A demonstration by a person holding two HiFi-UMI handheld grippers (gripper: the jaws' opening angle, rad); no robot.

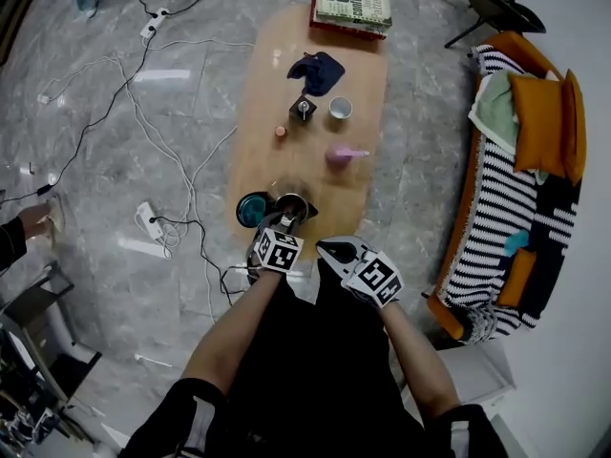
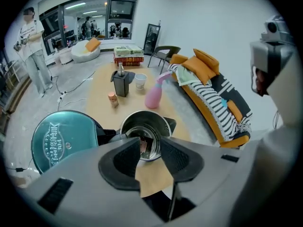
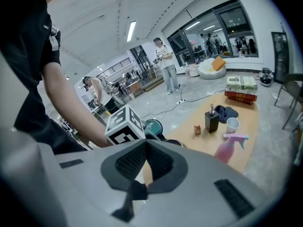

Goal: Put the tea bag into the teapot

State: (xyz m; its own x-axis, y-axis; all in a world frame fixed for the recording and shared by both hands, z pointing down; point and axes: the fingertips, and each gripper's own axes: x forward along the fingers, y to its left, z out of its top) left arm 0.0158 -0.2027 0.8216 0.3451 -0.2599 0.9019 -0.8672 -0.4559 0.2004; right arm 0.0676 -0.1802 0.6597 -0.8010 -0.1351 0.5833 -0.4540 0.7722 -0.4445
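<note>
Left gripper (image 2: 150, 146), jaws released and apart, hangs over the open teapot (image 2: 163, 125) on the table (image 2: 99, 103). The tea bag (image 2: 144, 144) apparently lies inside the teapot. Right gripper (image 3: 146, 167): jaws clenched, empty.

Counted on table (image 1: 267, 84): teapot (image 1: 291, 201) 1 | tea bag (image 2: 144, 144) 1 | teal lid (image 1: 253, 209) 1 | spray bottle (image 1: 342, 156) 1 | cup (image 1: 340, 109) 1 | dispenser (image 1: 304, 110) 1 | small bottle (image 1: 281, 132) 1 | cloth (image 1: 317, 71) 1 | books (image 1: 351, 8) 2, possibly more
</note>
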